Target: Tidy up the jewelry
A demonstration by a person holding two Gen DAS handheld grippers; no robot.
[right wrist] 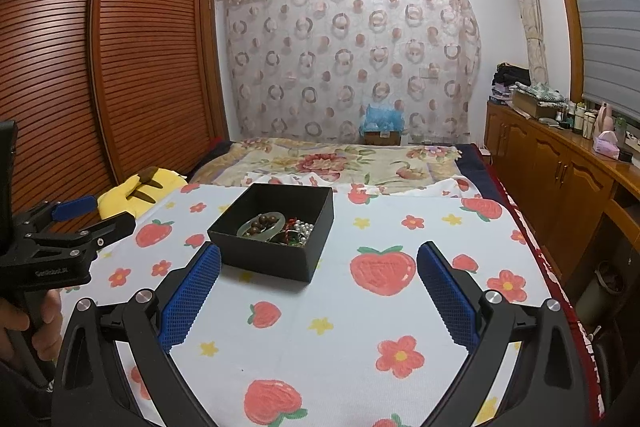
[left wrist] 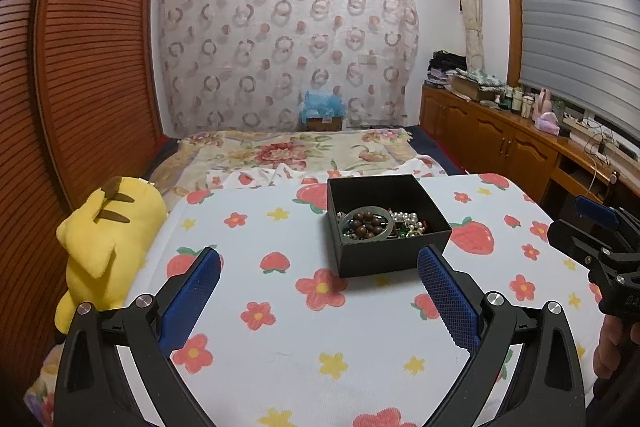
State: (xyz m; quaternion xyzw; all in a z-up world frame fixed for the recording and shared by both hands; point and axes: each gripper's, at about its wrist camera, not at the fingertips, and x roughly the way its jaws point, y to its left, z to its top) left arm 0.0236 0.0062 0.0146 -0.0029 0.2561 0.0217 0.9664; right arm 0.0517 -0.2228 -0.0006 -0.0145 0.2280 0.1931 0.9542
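Observation:
A black open box stands on the white cloth with strawberry and flower prints. Inside lie a pale green bangle, dark brown wooden beads, a pearl strand and small red and green beads. My left gripper is open, hovering just in front of the box with nothing between its blue pads. My right gripper is open too, its left pad beside the box's near corner. Each gripper shows at the edge of the other's view.
A yellow plush toy lies at the cloth's left edge. Behind is a floral blanket, a slatted wooden wardrobe on the left and a wooden cabinet with bottles on the right. A hand holds the left gripper's handle.

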